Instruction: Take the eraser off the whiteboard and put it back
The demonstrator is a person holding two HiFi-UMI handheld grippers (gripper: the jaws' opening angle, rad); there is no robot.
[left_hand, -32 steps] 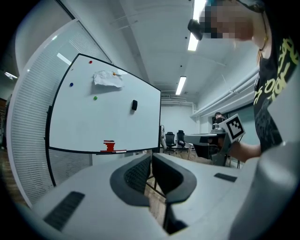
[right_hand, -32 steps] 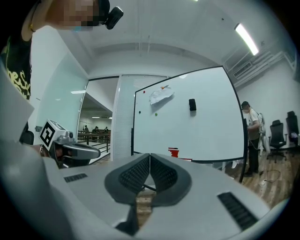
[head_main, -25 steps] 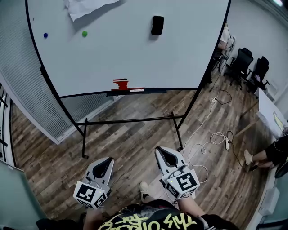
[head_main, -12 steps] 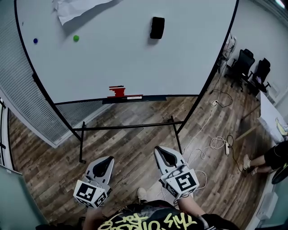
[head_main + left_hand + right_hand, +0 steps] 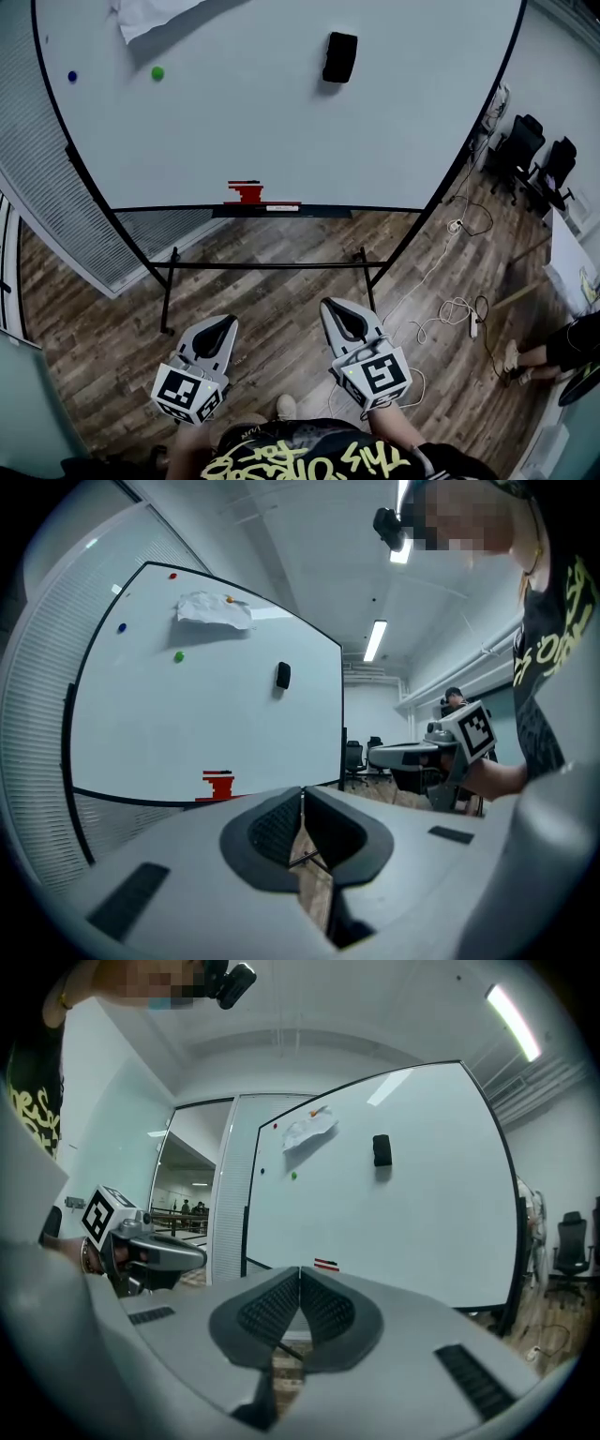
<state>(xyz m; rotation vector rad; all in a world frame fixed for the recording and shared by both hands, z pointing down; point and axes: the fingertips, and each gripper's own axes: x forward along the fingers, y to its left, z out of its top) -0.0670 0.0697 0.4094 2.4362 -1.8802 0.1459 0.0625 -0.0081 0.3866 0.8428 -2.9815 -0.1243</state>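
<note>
A black eraser clings high on the whiteboard, right of its middle; it also shows as the eraser in the left gripper view and the eraser in the right gripper view. Both grippers hang well short of the board, over the wooden floor. My left gripper is shut and empty, its tips meeting. My right gripper is shut too, with nothing between its jaws.
A crumpled paper and green and blue magnets sit on the board's upper left. Red markers lie on the tray. The stand's black legs and crossbar stand ahead. Cables trail right; office chairs and a person's legs are further right.
The whiteboard has grown larger and shifted right in the head view as I have moved closer. Both grippers kept their shut pose in front of me.
</note>
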